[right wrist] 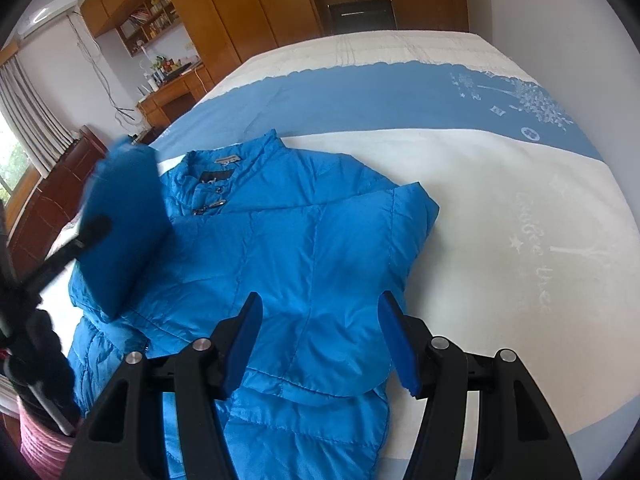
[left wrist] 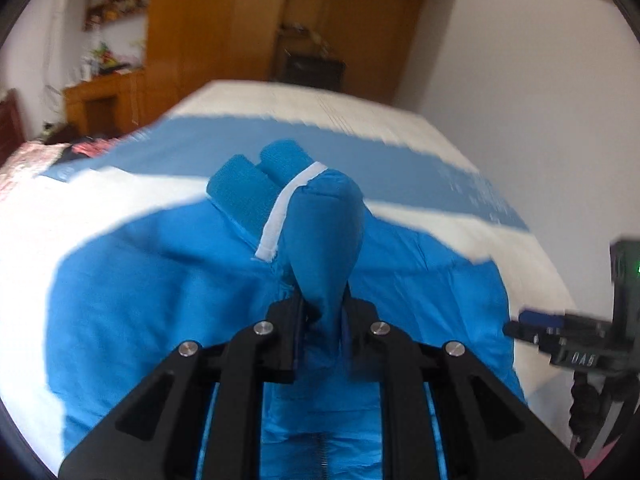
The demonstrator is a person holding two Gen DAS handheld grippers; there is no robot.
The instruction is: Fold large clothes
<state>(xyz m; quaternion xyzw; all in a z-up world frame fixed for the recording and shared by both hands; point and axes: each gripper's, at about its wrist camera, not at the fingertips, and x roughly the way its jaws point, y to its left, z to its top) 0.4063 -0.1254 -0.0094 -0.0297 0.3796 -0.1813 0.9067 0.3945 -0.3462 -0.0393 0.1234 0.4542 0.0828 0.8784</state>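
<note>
A bright blue padded jacket [right wrist: 288, 248] lies front up on the bed, collar at the far side, its right sleeve folded across the chest. My left gripper [left wrist: 324, 320] is shut on the jacket's left sleeve [left wrist: 320, 232], holding its cuff up above the body; the lifted sleeve also shows in the right wrist view [right wrist: 124, 220]. My right gripper [right wrist: 320, 340] is open and empty, hovering over the jacket's lower chest. It appears at the right edge of the left wrist view [left wrist: 520, 322].
The bed cover [right wrist: 500, 200] is white with a wide blue band [right wrist: 380, 96]. Wooden wardrobes [right wrist: 248, 4] and a desk [right wrist: 172, 88] stand beyond the bed. A white wall [left wrist: 540, 60] runs along the right. Pink fabric [right wrist: 40, 444] lies at the near left.
</note>
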